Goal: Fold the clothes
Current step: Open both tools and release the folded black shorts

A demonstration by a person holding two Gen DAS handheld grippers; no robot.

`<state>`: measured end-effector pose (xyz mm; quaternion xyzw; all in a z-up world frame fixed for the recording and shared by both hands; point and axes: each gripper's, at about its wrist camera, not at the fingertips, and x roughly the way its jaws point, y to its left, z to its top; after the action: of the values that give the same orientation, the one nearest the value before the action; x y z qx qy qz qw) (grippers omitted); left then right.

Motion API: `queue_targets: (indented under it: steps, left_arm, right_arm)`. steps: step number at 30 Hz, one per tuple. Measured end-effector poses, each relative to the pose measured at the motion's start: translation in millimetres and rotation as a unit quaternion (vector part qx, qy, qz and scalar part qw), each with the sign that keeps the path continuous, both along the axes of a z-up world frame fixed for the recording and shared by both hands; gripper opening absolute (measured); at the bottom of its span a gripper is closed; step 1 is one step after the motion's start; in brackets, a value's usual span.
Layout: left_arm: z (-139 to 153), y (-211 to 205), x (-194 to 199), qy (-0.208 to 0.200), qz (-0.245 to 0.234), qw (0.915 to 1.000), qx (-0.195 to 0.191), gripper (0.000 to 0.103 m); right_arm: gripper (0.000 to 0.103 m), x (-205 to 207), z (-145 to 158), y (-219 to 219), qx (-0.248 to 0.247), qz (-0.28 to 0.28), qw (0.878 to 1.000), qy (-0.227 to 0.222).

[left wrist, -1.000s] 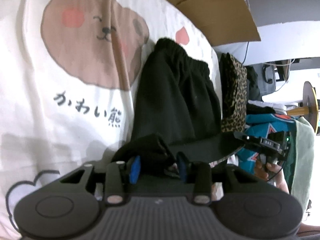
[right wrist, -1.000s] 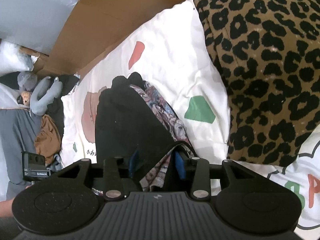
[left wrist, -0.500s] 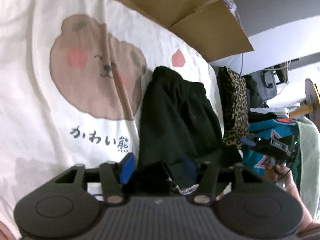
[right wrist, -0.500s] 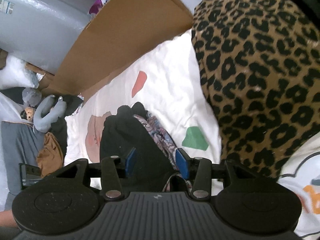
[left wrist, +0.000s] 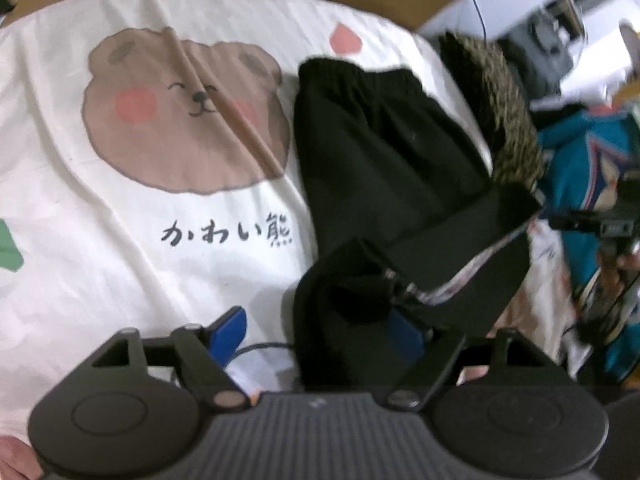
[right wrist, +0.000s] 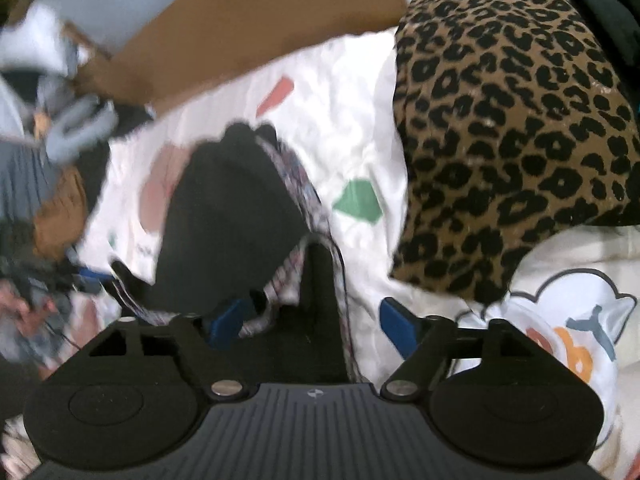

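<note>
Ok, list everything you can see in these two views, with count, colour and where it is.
black garment: one, black with a patterned lining, part-folded on the bedsheet, its near end between both grippers' fingers
bedsheet: one, white with a brown bear print, under everything
leopard-print garment: one, tan and black, on the sheet right of the black garment
cardboard box: one, brown, beyond the sheet
teal garment: one, teal, at the right edge of the left view
clothes pile: grey and brown, left edge, blurred
left gripper: black, blue pads, jaws opening
right gripper: black, blue pads, jaws opening
</note>
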<state>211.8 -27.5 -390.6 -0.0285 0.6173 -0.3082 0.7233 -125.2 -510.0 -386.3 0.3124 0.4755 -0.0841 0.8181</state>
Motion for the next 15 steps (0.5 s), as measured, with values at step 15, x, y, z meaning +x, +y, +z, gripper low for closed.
queue_targets:
  steps: [15]
  left_arm:
    - [-27, -26, -8, -0.019, -0.054, 0.9973, 0.045, 0.081]
  right_arm:
    - [0.086, 24, -43, 57, -0.086, 0.051, 0.994, 0.051]
